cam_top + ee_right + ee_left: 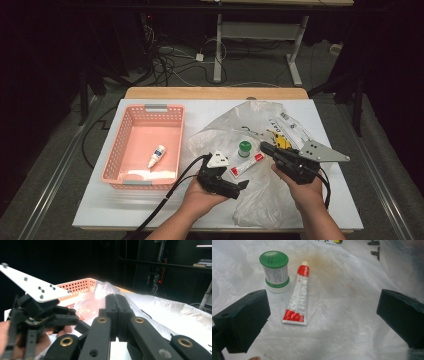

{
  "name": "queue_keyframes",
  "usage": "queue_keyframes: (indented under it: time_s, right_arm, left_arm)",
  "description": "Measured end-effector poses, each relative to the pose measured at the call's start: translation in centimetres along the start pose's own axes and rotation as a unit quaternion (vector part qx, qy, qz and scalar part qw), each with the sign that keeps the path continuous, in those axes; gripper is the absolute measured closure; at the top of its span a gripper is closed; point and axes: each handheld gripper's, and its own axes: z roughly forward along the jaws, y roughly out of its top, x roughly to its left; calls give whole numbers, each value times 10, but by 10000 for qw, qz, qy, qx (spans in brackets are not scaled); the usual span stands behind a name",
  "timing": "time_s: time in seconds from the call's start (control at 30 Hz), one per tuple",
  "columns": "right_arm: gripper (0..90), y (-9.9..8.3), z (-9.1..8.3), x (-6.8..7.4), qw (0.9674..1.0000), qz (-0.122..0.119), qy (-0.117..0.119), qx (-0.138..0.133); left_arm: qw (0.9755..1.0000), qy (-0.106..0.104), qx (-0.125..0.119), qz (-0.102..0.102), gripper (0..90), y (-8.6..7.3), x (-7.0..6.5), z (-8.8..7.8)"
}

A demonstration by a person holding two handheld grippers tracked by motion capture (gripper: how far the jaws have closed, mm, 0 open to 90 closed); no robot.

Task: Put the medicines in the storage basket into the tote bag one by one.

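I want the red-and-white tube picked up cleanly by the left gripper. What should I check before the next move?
1. Left gripper fingers open, nothing between them: ok.
2. Red-and-white tube lies flat on the plastic bag, uncovered: ok.
3. Tube centred between the fingers: not ok, it sits nearer the left one.
4. Green-capped bottle clear of the tube: ok, close but apart.
5. Right gripper shut on the bag: cannot tell.
6. Pink basket has room: ok, one small bottle inside.
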Motion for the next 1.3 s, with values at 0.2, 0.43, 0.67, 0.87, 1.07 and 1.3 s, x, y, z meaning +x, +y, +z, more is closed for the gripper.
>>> queue_keyframes:
  time_s: [0.2, 0.43, 0.67, 0.87, 1.07, 1.3]
  right_arm:
    - [900, 0, -1, 0, 10000, 11, -17, 5]
    - [900, 0, -1, 1, 10000, 8, -31, 9]
    - [900, 0, 0, 2, 10000, 26, -43, 14]
    - [900, 0, 0, 1, 10000, 25, -42, 16]
    - [900, 0, -2, 0, 10000, 36, -53, -4]
    - [900, 0, -3, -1, 10000, 23, -78, 12]
  left_arm:
    - [9999, -39, -110, 23, 0, -5, -4, -28]
    - [9999, 38, -134, 69, 0, -15, -3, -62]
    - [9994, 307, -110, 102, 0, -28, 8, -93]
    - [9983, 550, -179, -17, 0, -35, 18, -109]
    - [9962, 827, -253, -138, 0, -38, 31, -127]
    - [9918, 1199, -309, -332, 0, -42, 50, -147]
